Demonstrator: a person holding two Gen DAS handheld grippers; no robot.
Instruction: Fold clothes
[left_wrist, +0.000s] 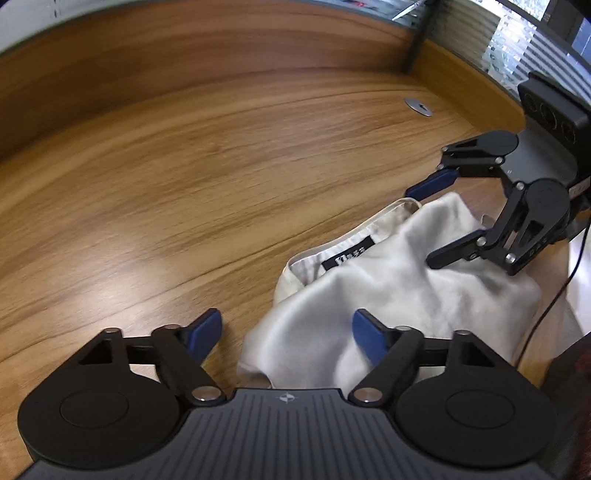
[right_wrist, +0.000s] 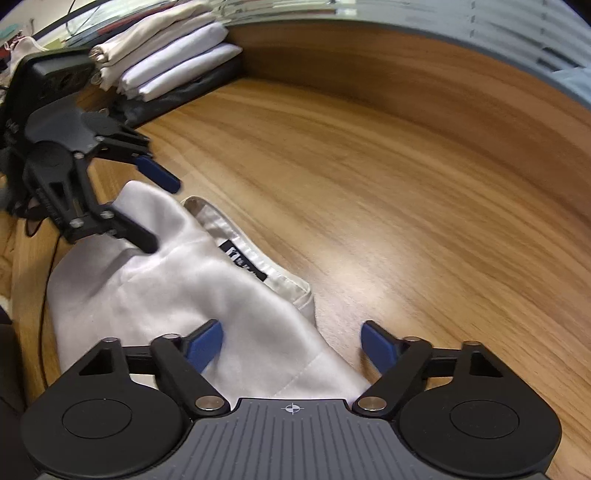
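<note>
Left gripper (left_wrist: 286, 334): jaws spread, not clamped; the white shirt's (left_wrist: 388, 291) edge lies between the blue pads (left_wrist: 369, 338), right pad touching or just over cloth, left pad over bare wooden table (left_wrist: 166, 192). Right gripper (right_wrist: 291, 343): likewise released, straddling the opposite shirt edge; whether its pads touch cloth, cannot tell. Shirt loosely folded, collar and black label (left_wrist: 349, 254) just ahead. Farther off, beyond the left gripper in the right view, a stack of folded clothes (right_wrist: 166, 62).
</note>
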